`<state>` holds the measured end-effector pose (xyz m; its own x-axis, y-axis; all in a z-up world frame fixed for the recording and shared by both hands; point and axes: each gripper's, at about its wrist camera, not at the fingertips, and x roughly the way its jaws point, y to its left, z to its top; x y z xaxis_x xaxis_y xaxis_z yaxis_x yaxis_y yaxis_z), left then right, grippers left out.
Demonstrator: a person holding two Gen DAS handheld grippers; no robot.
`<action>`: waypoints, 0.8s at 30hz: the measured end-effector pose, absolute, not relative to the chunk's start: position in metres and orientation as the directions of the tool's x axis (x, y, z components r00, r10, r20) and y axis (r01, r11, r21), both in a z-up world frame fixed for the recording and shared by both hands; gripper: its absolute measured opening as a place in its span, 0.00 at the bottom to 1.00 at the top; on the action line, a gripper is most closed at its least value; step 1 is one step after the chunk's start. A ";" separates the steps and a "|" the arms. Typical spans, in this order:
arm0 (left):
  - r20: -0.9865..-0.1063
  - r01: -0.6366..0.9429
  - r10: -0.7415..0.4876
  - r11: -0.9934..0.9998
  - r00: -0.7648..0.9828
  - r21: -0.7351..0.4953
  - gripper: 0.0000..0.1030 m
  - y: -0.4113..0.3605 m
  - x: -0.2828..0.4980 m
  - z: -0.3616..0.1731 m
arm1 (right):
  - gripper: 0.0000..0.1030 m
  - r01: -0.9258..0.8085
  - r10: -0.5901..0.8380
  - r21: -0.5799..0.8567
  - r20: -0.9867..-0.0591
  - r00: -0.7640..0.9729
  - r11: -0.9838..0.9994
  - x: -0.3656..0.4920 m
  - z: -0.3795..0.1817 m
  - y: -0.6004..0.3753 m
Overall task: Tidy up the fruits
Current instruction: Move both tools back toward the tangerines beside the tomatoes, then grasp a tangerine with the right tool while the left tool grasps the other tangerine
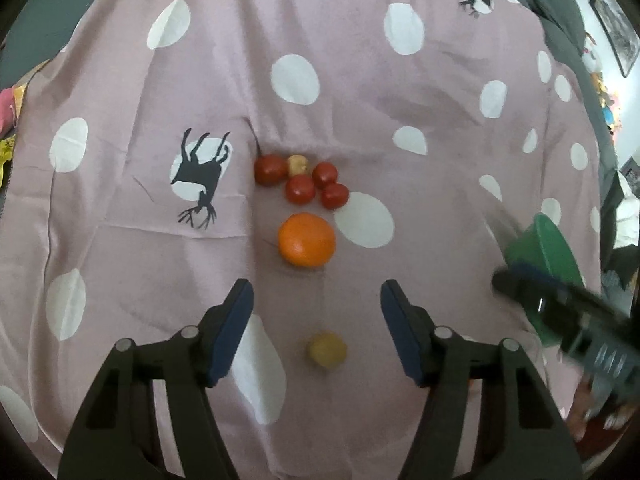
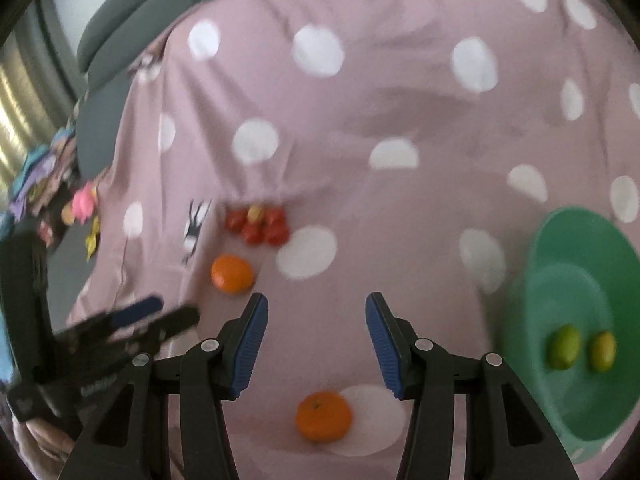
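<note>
Two limes binned in bowl. Both grippers, left and right, spread, empty. Next: right closes on orange just behind its fingertips.

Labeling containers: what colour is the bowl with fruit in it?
Green bowl, plain, no pattern; clearest in the right wrist view.

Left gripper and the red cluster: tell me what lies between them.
One orange lies on the cloth between the open left gripper and the red fruits, seen in the left wrist view.
</note>
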<state>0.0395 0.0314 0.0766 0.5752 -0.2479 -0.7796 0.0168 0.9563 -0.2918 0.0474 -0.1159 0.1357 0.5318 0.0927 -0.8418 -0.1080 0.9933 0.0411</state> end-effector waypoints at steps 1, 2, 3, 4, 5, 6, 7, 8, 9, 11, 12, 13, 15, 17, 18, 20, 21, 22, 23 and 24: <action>-0.782 0.012 -0.245 0.957 0.573 -0.291 0.62 0.033 0.042 0.075 | 0.50 -0.106 0.090 0.040 -0.849 0.521 0.994 0.046 0.130 -0.115; -0.784 0.007 -0.243 0.957 0.571 -0.291 0.62 0.034 0.043 0.073 | 0.50 -0.099 0.084 0.038 -0.858 0.507 0.994 0.043 0.124 -0.116; -0.789 -0.004 -0.238 0.957 0.566 -0.291 0.61 0.036 0.045 0.071 | 0.50 -0.093 0.079 0.038 -0.866 0.494 0.995 0.040 0.118 -0.117; -0.793 -0.014 -0.233 0.957 0.562 -0.291 0.60 0.038 0.046 0.069 | 0.50 -0.087 0.074 0.036 -0.873 0.481 0.996 0.037 0.112 -0.119; -0.795 -0.019 -0.231 0.956 0.561 -0.291 0.60 0.039 0.047 0.068 | 0.50 -0.082 0.066 0.031 -0.882 0.467 0.996 0.033 0.105 -0.120; -0.795 -0.022 -0.230 0.956 0.562 -0.293 0.60 0.040 0.048 0.068 | 0.50 -0.079 0.061 0.028 -0.889 0.454 0.996 0.029 0.100 -0.122; -0.795 -0.026 -0.228 0.956 0.562 -0.292 0.60 0.041 0.048 0.068 | 0.50 -0.074 0.054 0.024 -0.897 0.440 0.997 0.025 0.095 -0.124; -0.795 -0.028 -0.225 0.957 0.563 -0.290 0.60 0.041 0.049 0.068 | 0.50 -0.070 0.049 0.021 -0.901 0.430 0.997 0.021 0.090 -0.126; -0.795 -0.030 -0.223 0.957 0.565 -0.289 0.60 0.042 0.049 0.069 | 0.50 -0.066 0.046 0.020 -0.906 0.421 0.998 0.018 0.086 -0.127; -0.794 -0.032 -0.221 0.957 0.567 -0.289 0.60 0.041 0.051 0.068 | 0.50 -0.071 0.072 0.047 -0.909 0.411 0.996 0.012 0.080 -0.128; -0.794 -0.034 -0.222 0.956 0.567 -0.292 0.60 0.042 0.051 0.068 | 0.50 -0.073 0.077 0.051 -0.911 0.406 0.996 0.011 0.079 -0.128; -0.793 -0.035 -0.222 0.956 0.567 -0.293 0.60 0.041 0.052 0.068 | 0.50 -0.074 0.064 0.037 -0.912 0.405 0.997 0.010 0.078 -0.126; -0.796 -0.038 -0.217 0.957 0.565 -0.289 0.60 0.041 0.055 0.067 | 0.50 -0.080 0.038 0.006 -0.912 0.409 0.997 0.010 0.078 -0.124; -0.799 -0.037 -0.213 0.959 0.562 -0.281 0.60 0.039 0.058 0.066 | 0.50 -0.087 0.027 -0.009 -0.914 0.405 0.996 0.010 0.075 -0.121; -0.799 -0.033 -0.215 0.959 0.562 -0.281 0.60 0.038 0.059 0.067 | 0.50 -0.090 0.029 -0.009 -0.913 0.407 0.996 0.010 0.075 -0.121; -0.796 -0.031 -0.224 0.956 0.562 -0.291 0.60 0.037 0.063 0.067 | 0.42 -0.095 0.034 -0.006 -0.910 0.414 0.995 0.011 0.074 -0.119; -0.796 -0.031 -0.227 0.955 0.560 -0.294 0.60 0.037 0.066 0.067 | 0.42 -0.096 0.035 -0.006 -0.908 0.417 0.995 0.013 0.075 -0.119; -0.797 -0.029 -0.232 0.954 0.557 -0.298 0.60 0.037 0.069 0.067 | 0.42 -0.095 0.040 0.000 -0.908 0.417 0.995 0.016 0.075 -0.118; -0.800 -0.026 -0.237 0.954 0.552 -0.300 0.60 0.036 0.073 0.067 | 0.42 -0.095 0.053 0.014 -0.908 0.416 0.995 0.020 0.076 -0.119; -0.807 -0.027 -0.233 0.955 0.543 -0.295 0.60 0.034 0.080 0.066 | 0.42 -0.096 0.070 0.033 -0.907 0.416 0.995 0.025 0.078 -0.120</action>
